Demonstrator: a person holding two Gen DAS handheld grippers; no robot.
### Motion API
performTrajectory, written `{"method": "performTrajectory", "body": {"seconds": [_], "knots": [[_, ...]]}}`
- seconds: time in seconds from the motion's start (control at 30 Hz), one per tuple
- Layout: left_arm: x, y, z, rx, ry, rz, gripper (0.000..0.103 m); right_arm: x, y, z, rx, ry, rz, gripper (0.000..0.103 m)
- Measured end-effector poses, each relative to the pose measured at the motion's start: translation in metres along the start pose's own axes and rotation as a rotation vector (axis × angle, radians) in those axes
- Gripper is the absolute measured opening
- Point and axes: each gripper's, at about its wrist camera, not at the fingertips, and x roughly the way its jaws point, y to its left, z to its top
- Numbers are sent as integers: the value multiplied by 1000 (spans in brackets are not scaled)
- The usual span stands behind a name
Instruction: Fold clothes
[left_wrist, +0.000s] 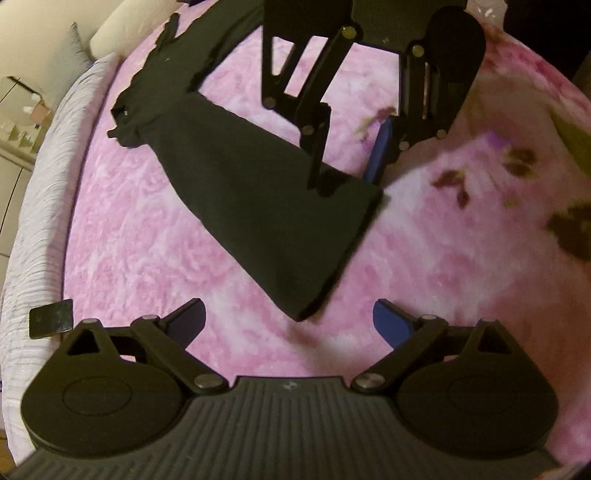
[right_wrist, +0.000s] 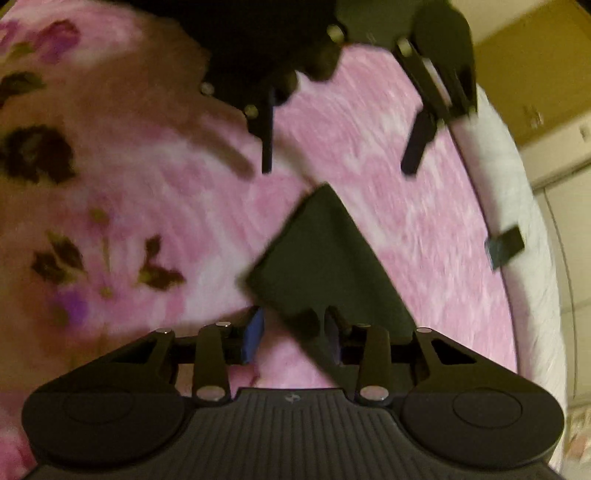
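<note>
Progress check on the fold: the black garment (left_wrist: 236, 192) is lying flat on the pink floral blanket (left_wrist: 147, 258), roughly mid-bed, and it's nowhere near a neat packet. The wide end sits nearest me with crisp straight edges (reads to me like it's doubled over lengthwise, but I can't see the layers well enough to swear to it). From there it narrows toward the left edge of the bed. There it bunches up, and a thin strip bends off toward the far edge.

My left gripper (left_wrist: 290, 310) is hanging just above the wide end's near corner. Its blue pads (left_wrist: 391, 325) are spread wide and there's nothing between them.

My right gripper (left_wrist: 345, 177) is down at the other corner of the wide end. One finger is on or under the cloth and the blue one is beside the edge. In the right wrist view there's bare pink showing between the two fingers, so I'd call it parted, not pinching anything yet.

My guess at what's left: tidy the bunched bit and the stray strip, then bring the long band over itself until it's compact.

There's also a small dark flat thing (left_wrist: 50, 317) by the left edge, near the white quilted cover (left_wrist: 37, 221). It's well apart from the garment.
</note>
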Motion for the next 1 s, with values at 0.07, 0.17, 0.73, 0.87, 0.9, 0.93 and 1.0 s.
{"method": "performTrajectory", "body": {"seconds": [0.07, 0.17, 0.73, 0.87, 0.9, 0.93, 1.0], "knots": [[4, 0, -3, 8, 2, -7, 96, 3, 2, 3, -27, -23, -1, 37], [8, 1, -3, 14, -8, -11, 96, 7, -2, 6, -2, -40, 16, 21], [25, 22, 13, 308, -99, 58, 7, -43, -91, -10, 375, -126, 30, 2], [10, 52, 26, 330, -120, 95, 5, -62, -114, -14, 458, -120, 23, 1], [6, 60, 29, 335, -126, 104, 5, -70, -121, -16, 482, -119, 15, 2], [3, 67, 32, 341, -131, 113, 5, -78, -127, -18, 507, -118, 7, 2], [-5, 92, 49, 360, -141, 153, 5, -95, -148, -25, 567, -119, -17, 2]]}}
